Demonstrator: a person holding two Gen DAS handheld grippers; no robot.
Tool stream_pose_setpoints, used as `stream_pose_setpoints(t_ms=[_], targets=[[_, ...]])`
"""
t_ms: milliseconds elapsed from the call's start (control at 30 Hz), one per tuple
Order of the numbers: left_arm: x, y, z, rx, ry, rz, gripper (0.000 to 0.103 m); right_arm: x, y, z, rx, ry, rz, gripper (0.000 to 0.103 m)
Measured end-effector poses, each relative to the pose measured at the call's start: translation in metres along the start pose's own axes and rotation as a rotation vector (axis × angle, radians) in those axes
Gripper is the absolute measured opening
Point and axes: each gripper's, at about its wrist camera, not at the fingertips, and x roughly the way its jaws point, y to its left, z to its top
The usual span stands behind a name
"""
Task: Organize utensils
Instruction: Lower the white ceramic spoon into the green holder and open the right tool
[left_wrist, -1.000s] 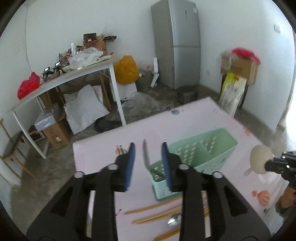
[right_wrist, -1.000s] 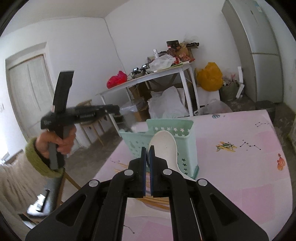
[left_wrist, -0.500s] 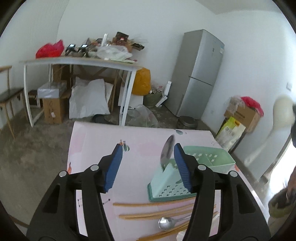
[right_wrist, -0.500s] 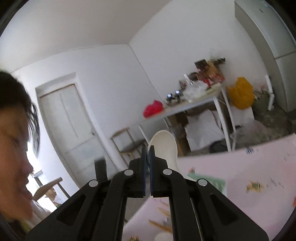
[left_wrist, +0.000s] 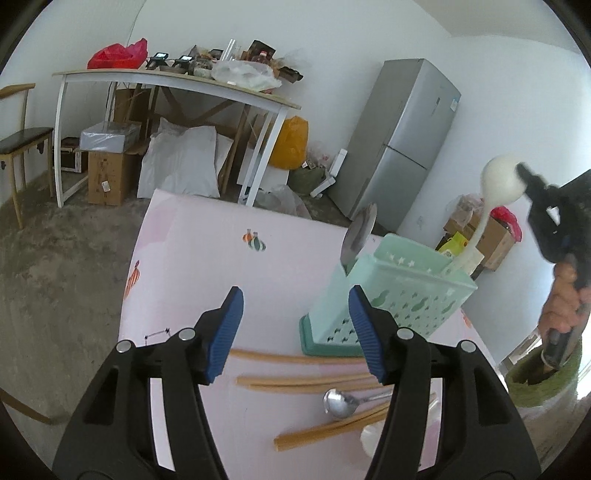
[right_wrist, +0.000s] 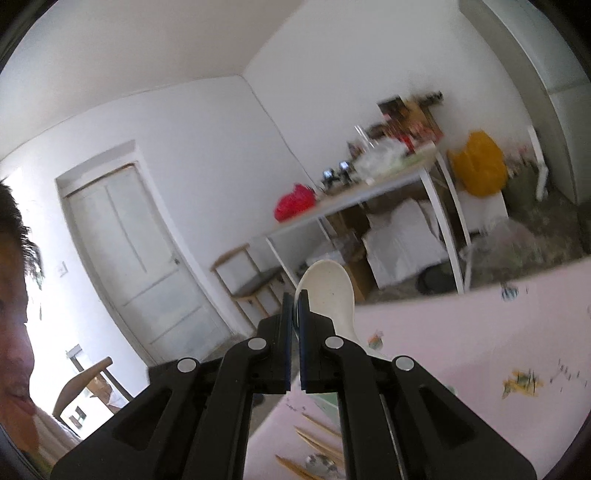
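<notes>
Left wrist view: the left claw (left_wrist: 295, 325) is standing wide open and holding nothing, low in the centre of the frame above the pink desk (left_wrist: 207, 258). A mint-green utensil basket (left_wrist: 391, 299) is standing on the desk at centre right, just beyond the right blue pad. A metal utensil (left_wrist: 360, 230) is sticking up out of its near-left compartment (which kind it is cannot be told). The white ladle (left_wrist: 498, 181) is rising from the basket's far right compartment, handle down, bowl at upper right. The right claw (left_wrist: 524, 173), dark at the right edge, is clamping that bowl. Wooden chopsticks (left_wrist: 306, 380) are lying on the desk near the lower centre, beside a metal spoon (left_wrist: 338, 400).

Right wrist view: the right claw (right_wrist: 294, 314) is pinching the edge of the white ladle (right_wrist: 330, 291) at centre frame, with the pads nearly meeting. Chopsticks (right_wrist: 314, 439) are showing at the bottom, partly hidden behind the claw.
</notes>
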Motion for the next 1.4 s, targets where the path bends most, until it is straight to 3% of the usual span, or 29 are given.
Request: stream_pose_setpoints(t_ms=[333,467,533,767,1100,1233,1400], targets=[[-0.002,-0.003,-0.014,0.025,0.013,0.006,0.061,0.018,-0.047,-0.044,0.112,0.112,-0.115,0.004],[-0.006,-0.003,-0.017,0.021,0.017,0.006,0.062,0.013,-0.051,-0.051,0.115,0.114,-0.179,0.007],[-0.008,-0.003,-0.019,0.019,0.017,0.009,0.063,0.010,-0.047,-0.051,0.090,0.106,-0.222,0.008],[-0.018,-0.003,-0.024,0.013,0.019,0.014,0.064,-0.003,-0.033,-0.049,0.014,0.069,-0.328,0.028],[-0.042,-0.014,-0.040,0.040,0.023,0.028,0.065,-0.035,0.009,-0.054,-0.079,0.024,-0.391,0.033],[-0.050,-0.021,-0.051,0.058,0.051,0.034,0.066,-0.041,0.031,-0.073,-0.134,0.061,-0.411,0.044],[-0.054,-0.033,-0.074,0.075,0.111,0.037,0.067,-0.038,0.051,-0.117,-0.175,0.198,-0.444,0.054]])
